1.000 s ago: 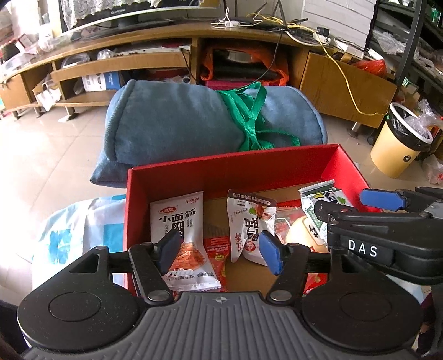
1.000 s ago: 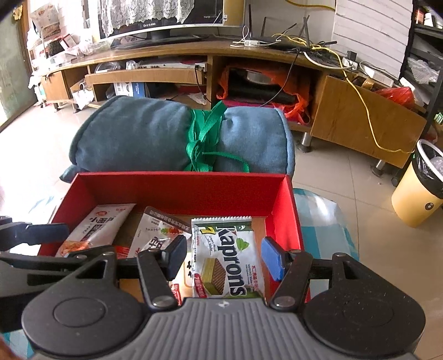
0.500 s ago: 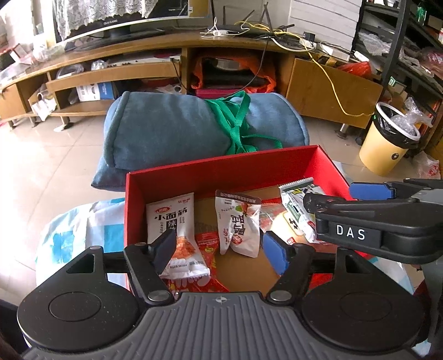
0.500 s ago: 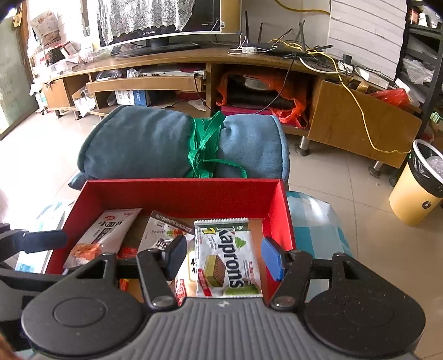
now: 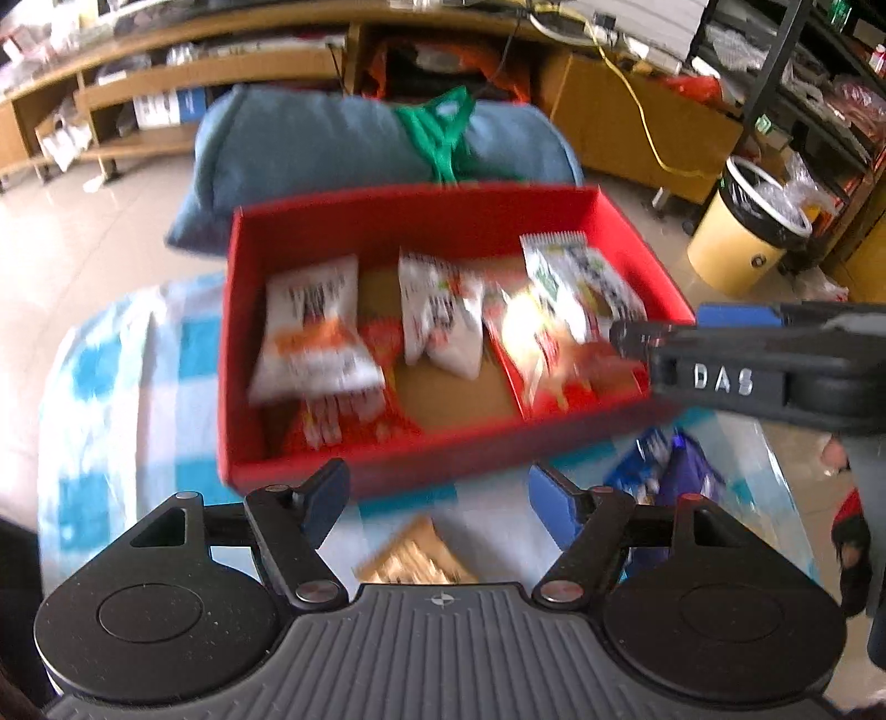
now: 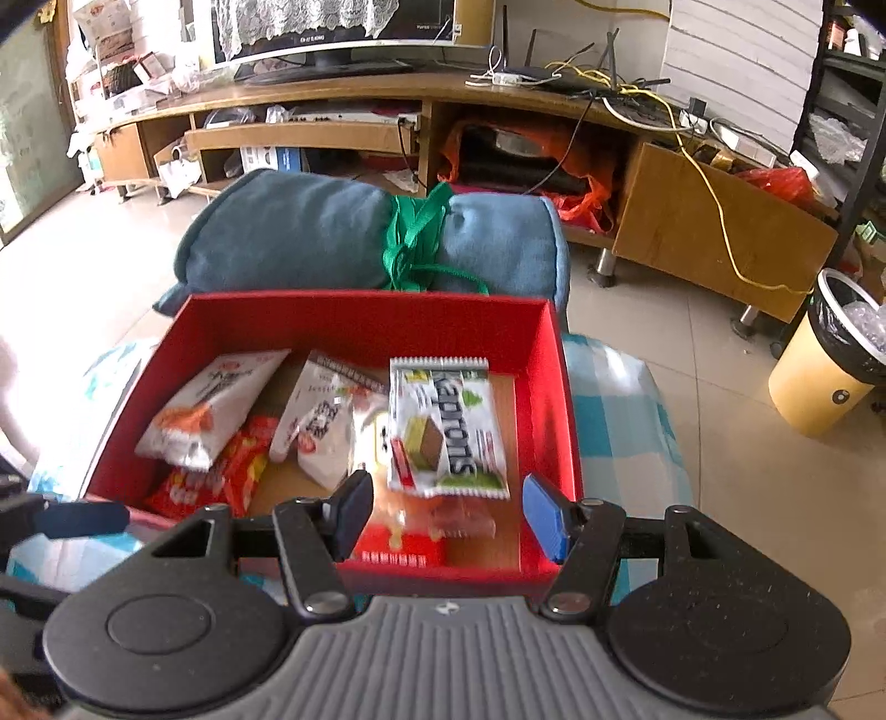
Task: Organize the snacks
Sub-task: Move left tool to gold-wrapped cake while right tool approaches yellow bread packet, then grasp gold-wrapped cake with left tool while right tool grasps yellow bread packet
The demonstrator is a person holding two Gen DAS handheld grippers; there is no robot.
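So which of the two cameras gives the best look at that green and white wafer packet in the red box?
The right wrist view. There the wafer packet lies sharp and whole, its lettering readable, inside the red box. In the left wrist view the same packet is smeared by blur at the box's right end, and its lettering cannot be read.

**Around the room**

Behind, a rolled blue cushion (image 6: 332, 232) tied with a green strap (image 6: 412, 243). Farther back, a long wooden TV stand (image 6: 332, 108) — monitor (image 6: 332, 33) on top, tangled cables (image 6: 637, 91) and a yellow cord (image 6: 714, 205) trailing down a cabinet door. Off right, a yellow bin (image 6: 819, 387) with a clear liner, on pale tiles (image 6: 720, 498). Underneath all — a blue-checked cloth (image 5: 111, 387).
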